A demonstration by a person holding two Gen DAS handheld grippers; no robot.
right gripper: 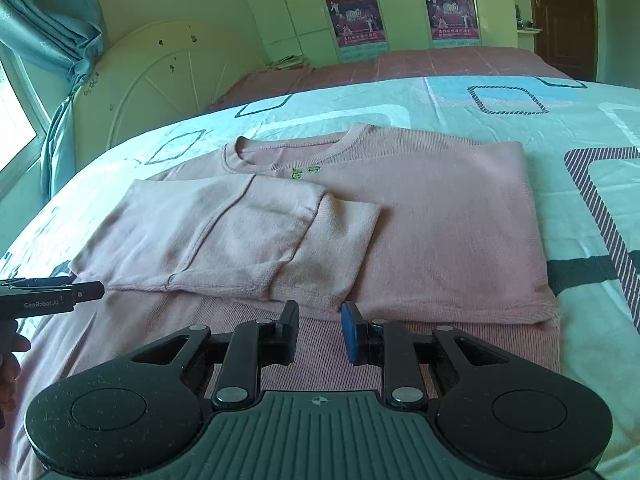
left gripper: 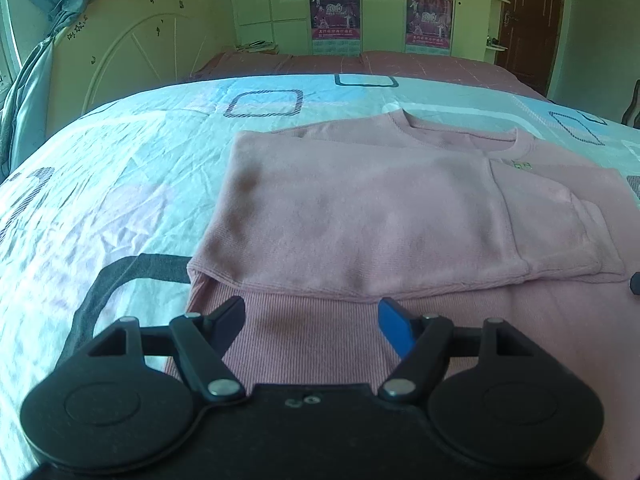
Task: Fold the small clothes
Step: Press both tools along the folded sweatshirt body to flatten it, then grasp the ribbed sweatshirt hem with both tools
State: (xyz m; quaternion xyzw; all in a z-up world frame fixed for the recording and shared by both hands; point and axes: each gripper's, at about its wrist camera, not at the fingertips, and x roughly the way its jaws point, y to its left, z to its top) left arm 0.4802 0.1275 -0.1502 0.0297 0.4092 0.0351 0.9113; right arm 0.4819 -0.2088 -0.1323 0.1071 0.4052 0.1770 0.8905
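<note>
- Nearest the bed's front edge, the left gripper (left gripper: 312,312) is held low over the ribbed hem band (left gripper: 304,332) of a pink sweatshirt (left gripper: 360,208), with its jaws spread wide and nothing between them.
- Further along the same hem, the right gripper (right gripper: 319,316) is poised likewise; its jaws stand parted by a narrower gap, and no cloth is pinched in them.
- Both tools are judged to be lined up side by side at the hem so that the bottom edge can be taken at two points and carried up toward the collar.
- Beyond the hem, the sweatshirt is laid flat on the patterned bedsheet (left gripper: 120,168), and both sleeves (right gripper: 224,236) are seen already folded in across the chest, one overlapping the other, which narrows the garment for the lengthwise fold.
- At the far end of the garment, the round neckline (right gripper: 296,148) is turned away from the grippers.
- Behind the sheet, a pink striped bedcover (left gripper: 360,64), a cream headboard (left gripper: 132,48) and wardrobe doors hung with calendars (left gripper: 335,16) are seen.
</note>
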